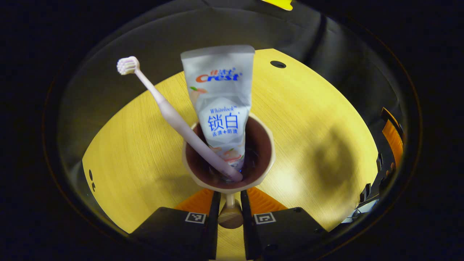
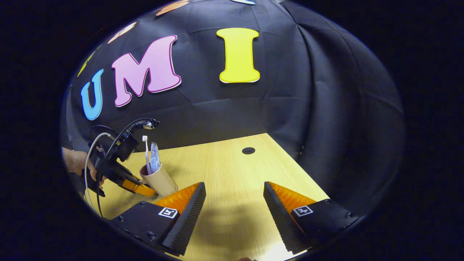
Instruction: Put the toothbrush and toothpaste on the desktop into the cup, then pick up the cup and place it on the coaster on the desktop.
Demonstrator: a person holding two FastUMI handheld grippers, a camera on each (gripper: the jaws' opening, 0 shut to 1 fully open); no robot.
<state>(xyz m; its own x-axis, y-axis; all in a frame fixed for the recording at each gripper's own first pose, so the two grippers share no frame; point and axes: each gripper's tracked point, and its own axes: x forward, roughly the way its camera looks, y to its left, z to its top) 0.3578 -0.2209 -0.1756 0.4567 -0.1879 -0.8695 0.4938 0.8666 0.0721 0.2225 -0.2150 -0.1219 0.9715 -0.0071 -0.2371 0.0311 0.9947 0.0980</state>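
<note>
A tan cup with a dark inside holds a pale pink toothbrush and a white toothpaste tube, both leaning out of its mouth. My left gripper is shut on the cup's thin handle, which sits between its fingers. In the right gripper view the cup is low over the wooden table at the left, with the left gripper against its side. I cannot tell whether its base touches the table. My right gripper hangs open over bare table, holding nothing.
The light wooden table has a round cable hole near its far edge. Black cloth walls close it in at the back and right. A hand and cables sit behind the left gripper. Part of the right gripper shows at the table's right edge.
</note>
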